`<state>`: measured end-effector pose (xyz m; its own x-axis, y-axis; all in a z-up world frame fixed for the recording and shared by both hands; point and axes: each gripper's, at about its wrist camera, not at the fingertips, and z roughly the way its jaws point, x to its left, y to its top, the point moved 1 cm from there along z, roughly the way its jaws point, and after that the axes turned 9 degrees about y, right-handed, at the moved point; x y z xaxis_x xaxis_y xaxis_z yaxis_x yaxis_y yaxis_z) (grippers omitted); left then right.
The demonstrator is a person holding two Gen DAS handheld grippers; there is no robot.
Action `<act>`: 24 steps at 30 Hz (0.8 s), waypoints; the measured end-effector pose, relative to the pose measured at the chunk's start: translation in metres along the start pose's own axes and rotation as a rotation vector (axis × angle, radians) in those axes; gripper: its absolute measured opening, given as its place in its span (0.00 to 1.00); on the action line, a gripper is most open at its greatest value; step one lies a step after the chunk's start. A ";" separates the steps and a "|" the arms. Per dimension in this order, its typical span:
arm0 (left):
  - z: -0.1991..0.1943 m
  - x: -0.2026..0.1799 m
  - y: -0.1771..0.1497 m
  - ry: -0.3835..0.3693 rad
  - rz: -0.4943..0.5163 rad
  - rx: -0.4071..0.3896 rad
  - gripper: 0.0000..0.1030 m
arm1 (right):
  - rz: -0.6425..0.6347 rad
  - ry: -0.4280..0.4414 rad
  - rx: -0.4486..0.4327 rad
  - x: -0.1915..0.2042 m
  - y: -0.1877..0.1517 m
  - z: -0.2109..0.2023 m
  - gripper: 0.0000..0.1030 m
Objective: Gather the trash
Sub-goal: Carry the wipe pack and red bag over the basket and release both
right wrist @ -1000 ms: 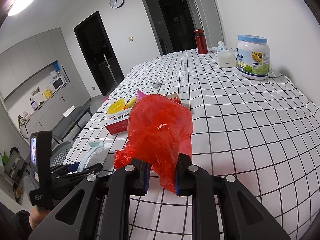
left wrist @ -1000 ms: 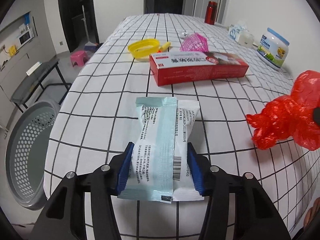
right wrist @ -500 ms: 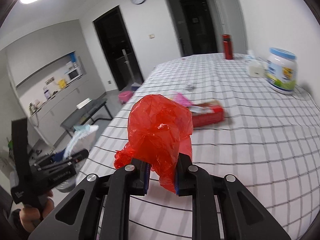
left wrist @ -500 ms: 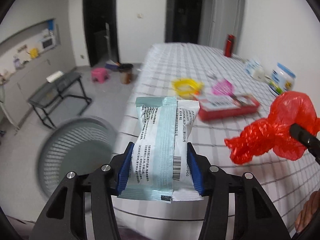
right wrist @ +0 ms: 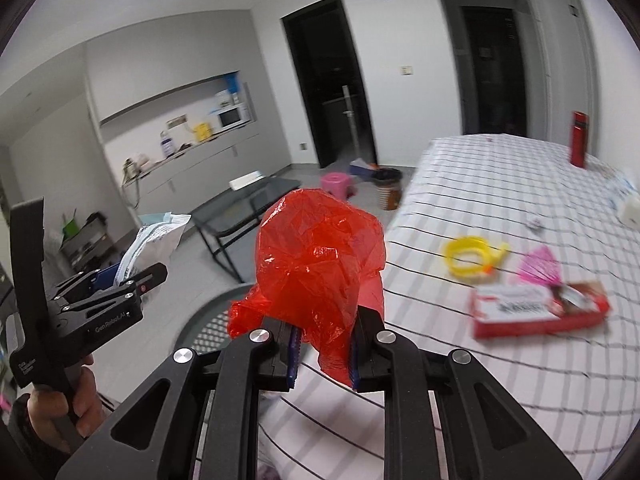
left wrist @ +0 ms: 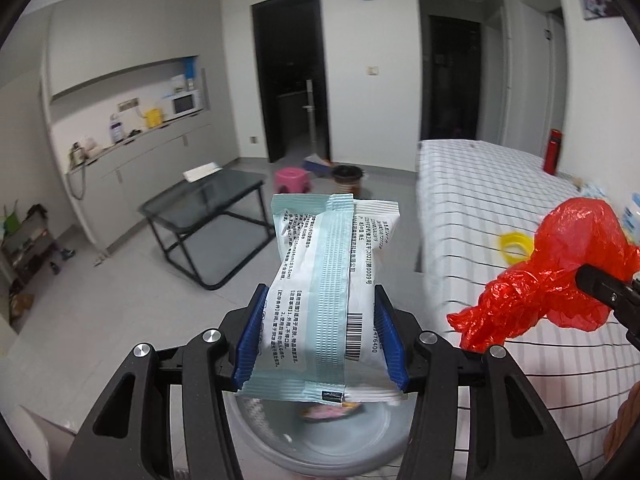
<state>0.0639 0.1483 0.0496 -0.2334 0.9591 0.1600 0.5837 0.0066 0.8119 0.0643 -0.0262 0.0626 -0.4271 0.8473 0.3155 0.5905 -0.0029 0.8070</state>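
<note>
My left gripper (left wrist: 320, 336) is shut on a pale blue and white wipes packet (left wrist: 328, 296), held upright over the grey perforated trash basket (left wrist: 320, 440) on the floor. From the right wrist view the same packet (right wrist: 154, 240) shows at the left in the left gripper (right wrist: 120, 276), which a hand holds. My right gripper (right wrist: 322, 354) is shut on a crumpled red plastic bag (right wrist: 320, 264), held in the air near the table's left edge, beside the basket (right wrist: 208, 328). The red bag (left wrist: 552, 272) also hangs at the right of the left wrist view.
The checked table (right wrist: 500, 360) carries a red box (right wrist: 540, 310), a yellow ring (right wrist: 472, 258), a pink net (right wrist: 538, 268) and a red bottle (right wrist: 579, 144). Beyond stand a dark glass side table (left wrist: 208, 208), a pink stool (left wrist: 292, 180) and a brown bin (left wrist: 347, 179).
Both grippers swung left and up, off the table, each still holding its item. The basket now lies right under the left gripper, and the view has turned toward the room.
</note>
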 end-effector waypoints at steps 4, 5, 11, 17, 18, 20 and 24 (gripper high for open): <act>0.022 0.020 -0.013 0.024 -0.018 0.048 0.49 | -0.026 0.033 0.063 0.022 0.001 0.046 0.17; 0.026 0.021 -0.017 0.026 -0.019 0.060 0.49 | -0.031 0.038 0.082 0.026 -0.002 0.056 0.17; 0.061 0.032 -0.045 0.028 -0.030 0.156 0.49 | -0.049 0.041 0.194 0.044 -0.022 0.104 0.17; 0.087 0.033 -0.070 0.022 -0.043 0.232 0.50 | -0.061 0.026 0.282 0.050 -0.039 0.133 0.17; 0.092 0.032 -0.074 0.018 -0.043 0.246 0.50 | -0.062 0.025 0.292 0.050 -0.041 0.137 0.17; 0.095 0.032 -0.078 0.015 -0.044 0.260 0.51 | -0.064 0.023 0.304 0.052 -0.042 0.142 0.17; 0.099 0.033 -0.084 0.016 -0.045 0.274 0.51 | -0.068 0.023 0.317 0.053 -0.044 0.149 0.17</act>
<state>0.0838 0.2076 -0.0687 -0.2748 0.9516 0.1376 0.7603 0.1274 0.6370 0.1176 0.0973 -0.0305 -0.4858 0.8278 0.2805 0.7424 0.2214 0.6323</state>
